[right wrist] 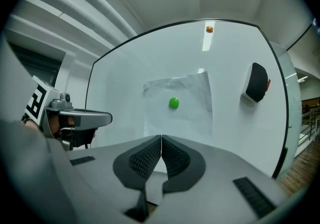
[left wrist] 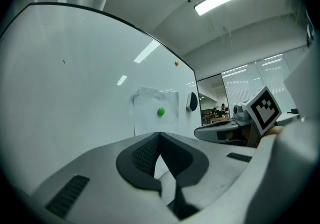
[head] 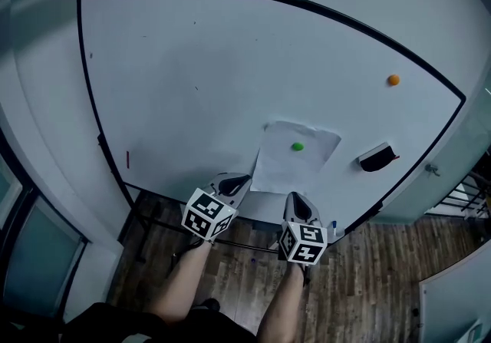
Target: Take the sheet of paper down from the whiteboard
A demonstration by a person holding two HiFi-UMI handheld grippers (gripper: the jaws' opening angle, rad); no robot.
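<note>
left hand-held gripper (head: 239,181) and right hand-held gripper (head: 294,200) both have their jaws pressed together on nothing, just below the sheet of paper (head: 299,165). a green magnet (head: 297,146) pins the creased sheet to the whiteboard (head: 176,65), near an eraser (head: 377,157).

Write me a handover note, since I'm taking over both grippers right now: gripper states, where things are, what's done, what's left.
Left gripper: jaws together, nothing in them, near the sheet's lower left corner but not on it.
Right gripper: jaws together, empty, just below the sheet's bottom edge.
Sheet of paper: up on the whiteboard, pinned by a green magnet. Eraser and orange magnet sit to its right.
Done: only the approach; the sheet is untouched.
Left: open a gripper, take the sheet, free it from the magnet, bring it down.
</note>
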